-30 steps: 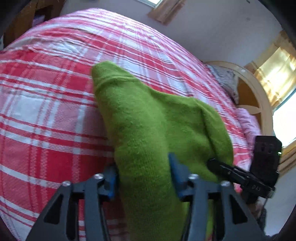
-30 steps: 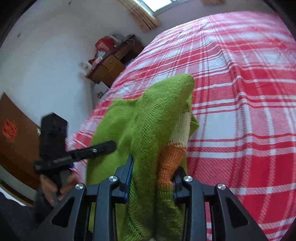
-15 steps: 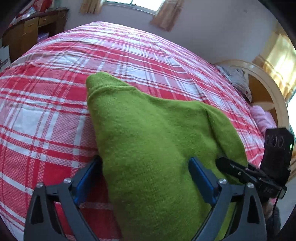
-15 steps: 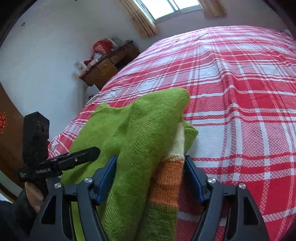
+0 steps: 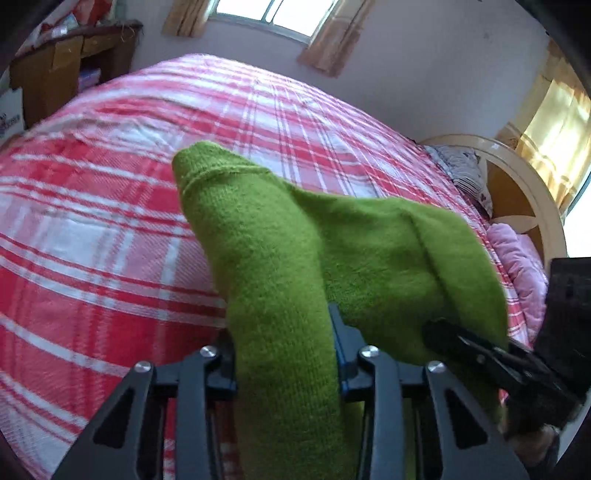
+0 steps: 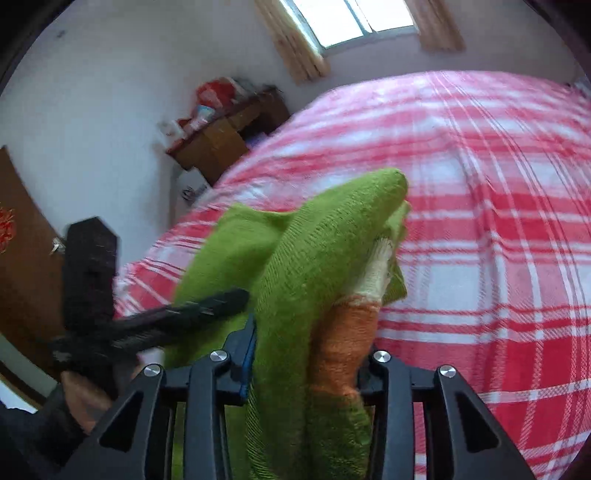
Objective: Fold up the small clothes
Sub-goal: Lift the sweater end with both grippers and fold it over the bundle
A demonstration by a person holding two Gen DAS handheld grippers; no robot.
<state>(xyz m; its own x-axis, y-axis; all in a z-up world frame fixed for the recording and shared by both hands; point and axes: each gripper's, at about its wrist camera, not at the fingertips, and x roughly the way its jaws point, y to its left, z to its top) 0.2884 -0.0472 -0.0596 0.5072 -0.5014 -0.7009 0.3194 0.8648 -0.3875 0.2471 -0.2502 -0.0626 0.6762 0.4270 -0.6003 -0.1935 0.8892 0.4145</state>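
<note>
the green sweater [image 5: 332,258] is held up over the bed [image 5: 110,221], with one end draped down onto the red and white cover. a thick fold of it is pinched by the left gripper [image 5: 284,354], whose fingers are pressed in on the knit from both sides. in the right wrist view another fold, with an orange and cream stripe [image 6: 354,306] showing, is pinched the same way by the right gripper [image 6: 310,354]. the green sweater [image 6: 295,258] is bunched between the two grippers, which are near each other.

a few things could go wrong. the knit is soft and thick, so a fold could be squeezed out of a grip and dropped if it is pulled too hard. only a bunch is held on each side, so the layers may be laid down crooked and the fold may come out lumpy. the striped part could be left sticking out at the edge. the two grippers are close, so one could be bumped by the other, or the knit could be caught on a finger tip when it is let go.

not much is in the way. the cover around the sweater is bare. a wooden desk [image 6: 229,133] with clutter is seen by the wall, well apart. a round headboard [image 5: 524,192] and a pink pillow [image 5: 517,254] are seen at the far side of the bed, also well apart. a window [image 6: 351,18] is seen above.
</note>
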